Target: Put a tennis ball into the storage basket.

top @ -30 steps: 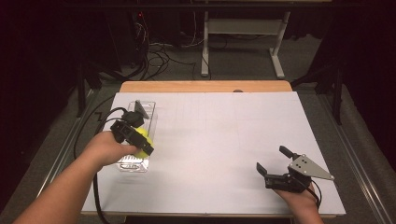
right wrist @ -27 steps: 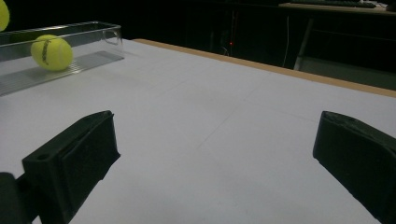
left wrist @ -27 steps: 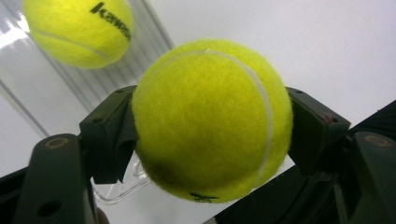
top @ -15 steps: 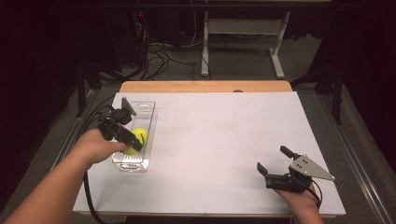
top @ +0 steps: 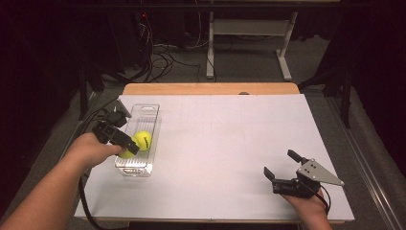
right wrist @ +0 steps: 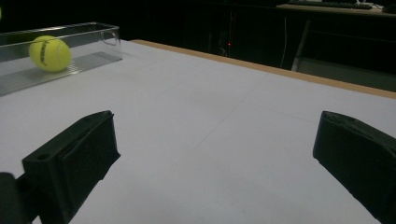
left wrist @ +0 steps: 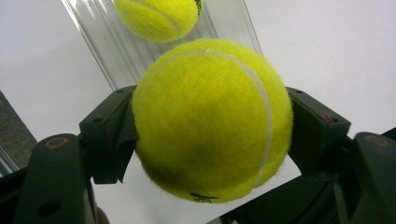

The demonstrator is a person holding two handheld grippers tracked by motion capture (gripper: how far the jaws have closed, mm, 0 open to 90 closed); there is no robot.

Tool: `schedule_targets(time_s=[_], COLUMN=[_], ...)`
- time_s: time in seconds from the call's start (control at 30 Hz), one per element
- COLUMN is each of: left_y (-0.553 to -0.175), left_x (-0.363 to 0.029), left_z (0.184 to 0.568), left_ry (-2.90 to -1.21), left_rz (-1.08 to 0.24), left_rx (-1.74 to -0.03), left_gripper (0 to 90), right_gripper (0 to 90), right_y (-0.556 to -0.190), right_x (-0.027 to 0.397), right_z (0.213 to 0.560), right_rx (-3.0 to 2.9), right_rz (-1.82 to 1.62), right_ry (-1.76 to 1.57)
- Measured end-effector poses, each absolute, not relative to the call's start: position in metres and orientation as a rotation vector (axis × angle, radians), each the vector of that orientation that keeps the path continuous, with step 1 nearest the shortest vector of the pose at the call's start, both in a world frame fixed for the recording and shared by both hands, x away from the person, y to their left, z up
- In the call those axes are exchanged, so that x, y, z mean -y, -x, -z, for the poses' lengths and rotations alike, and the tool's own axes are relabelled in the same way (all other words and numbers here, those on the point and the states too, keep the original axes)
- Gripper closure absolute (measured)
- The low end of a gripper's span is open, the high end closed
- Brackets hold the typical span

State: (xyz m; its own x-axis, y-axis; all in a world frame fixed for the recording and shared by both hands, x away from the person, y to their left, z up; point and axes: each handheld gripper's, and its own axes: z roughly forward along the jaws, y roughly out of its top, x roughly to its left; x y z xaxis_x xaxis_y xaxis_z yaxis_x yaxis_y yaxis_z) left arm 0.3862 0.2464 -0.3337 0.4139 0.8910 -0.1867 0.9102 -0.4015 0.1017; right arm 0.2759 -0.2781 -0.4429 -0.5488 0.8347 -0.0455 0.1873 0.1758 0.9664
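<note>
The left tongs (top: 125, 147) are clenched on a tennis ball (left wrist: 212, 119) — in the left gripper view 1 black jaw presses into each side of it, and the felt bulges forward between them. In the high view that ball (top: 126, 154) is mostly hidden under the tongs, with a yellow edge peeking out over the near part of a clear plastic tray (top: 152, 111). The left hand (top: 91, 151) comes in from the tray's left side.

The tray stands lengthwise on the left part of the bench (top: 230, 143), which is covered in white. Inside it lies a second tennis ball (top: 142, 140), resting on the ribbed floor about halfway along and just beside the held ball. In the left gripper view this second ball (left wrist: 159, 16) sits just beyond the gripped one, on the tray (left wrist: 107, 51). The right gripper view shows it (right wrist: 50, 53) from the side, inside the tray's clear walls (right wrist: 100, 32).

The right tongs (top: 282, 166) are released — their 2 jaws stand wide apart with bare bench between them. They rest with the right hand (top: 306, 203) near the front right corner, well apart from the tray and both balls.
</note>
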Motion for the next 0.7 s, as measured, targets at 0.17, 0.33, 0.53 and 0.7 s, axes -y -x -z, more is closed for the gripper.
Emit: schedule_targets(time_s=[0.17,0.33,0.53,0.7], left_y=[-0.387,-0.389,-0.39,-0.391], left_x=[-0.247,-0.244,-0.243,-0.238], left_z=[0.334,0.337,0.346,0.353], left_ry=[-2.476,-2.487,-2.482,-2.504], left_rz=[0.153,0.15,0.16,0.162], left_rx=[-1.605,-1.604,-1.618,-1.631], left_gripper=[26.7,26.7,26.6,26.6], right_gripper=[0.2,0.2,0.2,0.2], right_y=[-0.276,-0.278,-0.276,-0.276], right_x=[0.277,0.277,0.278,0.278], right_z=[0.443,0.444,0.443,0.443], right_rx=[-1.863,-1.87,-1.864,-1.865], right_rz=[-1.399,-1.395,-1.403,-1.405], right_ry=[-0.96,-0.966,-0.958,-0.96])
